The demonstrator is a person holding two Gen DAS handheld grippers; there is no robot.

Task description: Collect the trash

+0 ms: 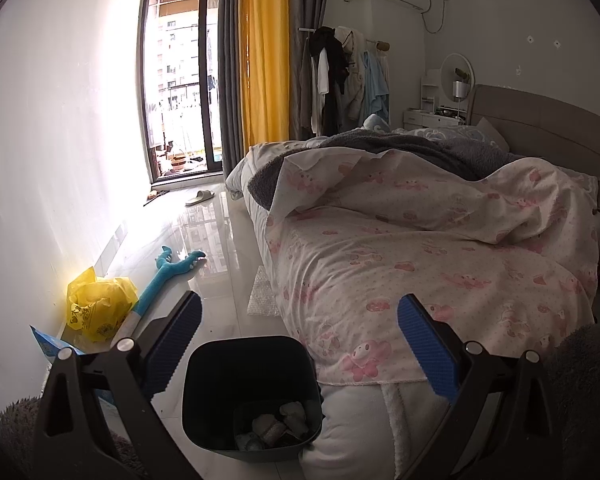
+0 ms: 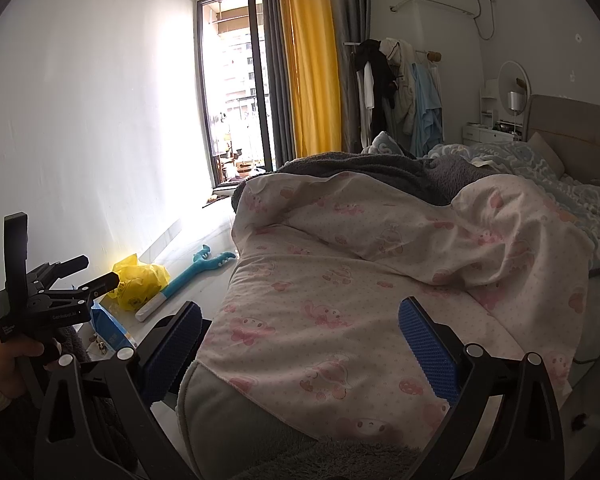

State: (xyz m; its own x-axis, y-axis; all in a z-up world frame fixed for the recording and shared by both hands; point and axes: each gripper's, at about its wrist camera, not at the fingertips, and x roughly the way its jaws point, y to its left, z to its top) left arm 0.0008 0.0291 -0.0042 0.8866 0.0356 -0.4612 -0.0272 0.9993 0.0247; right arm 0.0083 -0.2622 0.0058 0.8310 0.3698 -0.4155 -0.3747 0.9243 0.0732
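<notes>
Your left gripper (image 1: 298, 344) hangs with its blue ribbed pads (image 1: 428, 350) spread wide and nothing between them, and only its camera shows you the dark plastic trash bin (image 1: 251, 396) standing on the glossy pale floor (image 1: 204, 240) right against the foot corner of the bed (image 1: 440, 248); crumpled whitish scraps (image 1: 278, 424) lie in its bottom. That same view alone shows a patch of clear bubble wrap (image 1: 263, 294) lying flat on the floor at the bed's edge, and a grey slipper (image 1: 199, 197) near the balcony door. Your right gripper (image 2: 300, 346) is likewise splayed open and empty, held over the foot of the bed above the pink-printed quilt (image 2: 340, 300), so the bin is hidden from it. What this camera adds is your left hand (image 2: 4, 360) wrapped round the black handle of the other tool at the lower left edge. Both views share the crinkled yellow plastic bag (image 1: 100, 304) slumped by the white wall, a blue packet (image 1: 48, 346) just beside it, and a long teal plush toy (image 1: 168, 276) with forked ends stretched along the floor. A fuzzy dark grey blanket (image 1: 400, 148) lies rumpled over the quilt farther up the bed.
</notes>
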